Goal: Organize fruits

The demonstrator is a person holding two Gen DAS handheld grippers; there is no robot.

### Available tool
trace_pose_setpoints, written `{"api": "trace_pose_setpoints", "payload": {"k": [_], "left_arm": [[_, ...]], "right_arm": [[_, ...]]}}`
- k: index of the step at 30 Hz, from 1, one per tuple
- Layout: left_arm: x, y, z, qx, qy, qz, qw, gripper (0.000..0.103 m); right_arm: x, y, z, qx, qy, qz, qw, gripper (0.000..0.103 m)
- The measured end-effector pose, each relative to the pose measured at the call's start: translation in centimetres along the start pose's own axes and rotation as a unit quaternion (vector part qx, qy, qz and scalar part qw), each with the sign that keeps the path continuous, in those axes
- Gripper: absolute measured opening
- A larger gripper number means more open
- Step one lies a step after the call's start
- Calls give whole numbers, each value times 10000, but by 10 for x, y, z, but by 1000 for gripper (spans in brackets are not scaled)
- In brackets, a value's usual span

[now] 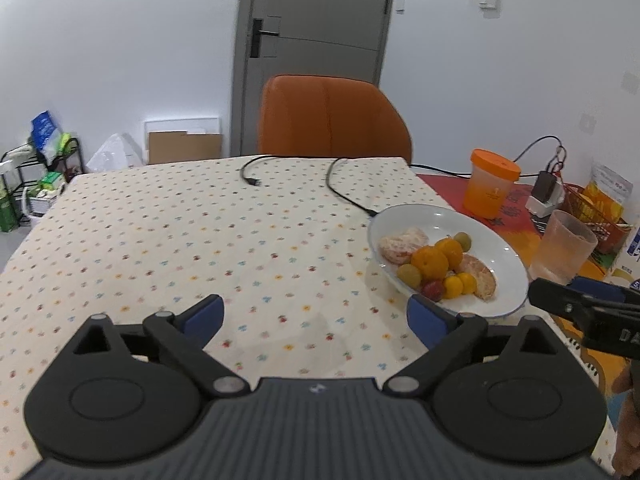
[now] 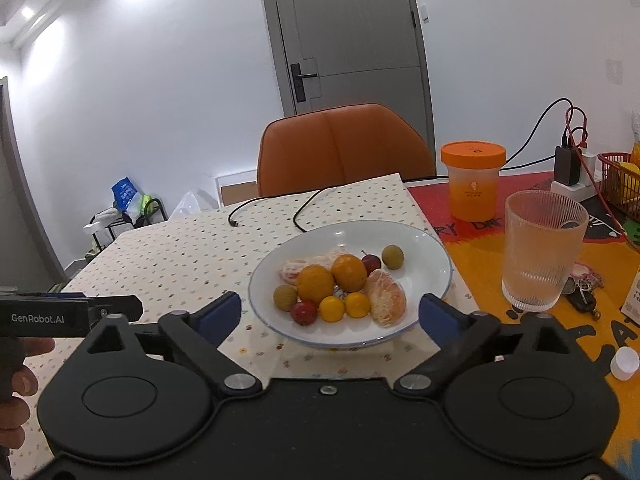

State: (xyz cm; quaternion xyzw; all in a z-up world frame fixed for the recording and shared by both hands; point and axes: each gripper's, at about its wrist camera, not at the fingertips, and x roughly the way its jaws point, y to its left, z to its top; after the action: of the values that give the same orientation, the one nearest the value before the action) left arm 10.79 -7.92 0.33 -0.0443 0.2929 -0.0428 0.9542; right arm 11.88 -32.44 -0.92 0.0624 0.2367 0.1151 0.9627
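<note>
Fingers (image 2: 224, 314) of both grippers stood spread and empty, the fruits (image 2: 340, 284) heaped in the plate (image 2: 436, 260) on the desk (image 2: 180, 248), so a slow, centred pinch on one edge fruit seemed wisest.

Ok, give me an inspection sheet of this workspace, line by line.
Surface: table under a dotted cloth; a red and orange mat covers its right part.
Job's things: white plate holding two oranges, two peeled citrus pieces, two small yellow fruits, two green fruits and two red fruits.
Clutter: ribbed glass, orange-lidded cup, red basket, keys, white cap.
Grippers: left tool open, empty, over the cloth; right tool open, empty, at the plate's near rim.
Cables: black cable lying loose on the cloth; more at the charger.
Surroundings: orange chair, grey door, rack.
</note>
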Motion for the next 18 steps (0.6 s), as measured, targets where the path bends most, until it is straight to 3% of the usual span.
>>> {"api": "trace_pose_setpoints", "payload": {"k": [2, 18], "left_arm": [[-6, 5, -1, -47, -1, 8, 10000, 97], [-44, 26, -20, -76, -14, 127, 9999, 98]], "right_arm": [[-3, 2, 0, 33, 23, 27, 10000, 103], [-25, 24, -10, 30, 195, 151, 9997, 103]]}}
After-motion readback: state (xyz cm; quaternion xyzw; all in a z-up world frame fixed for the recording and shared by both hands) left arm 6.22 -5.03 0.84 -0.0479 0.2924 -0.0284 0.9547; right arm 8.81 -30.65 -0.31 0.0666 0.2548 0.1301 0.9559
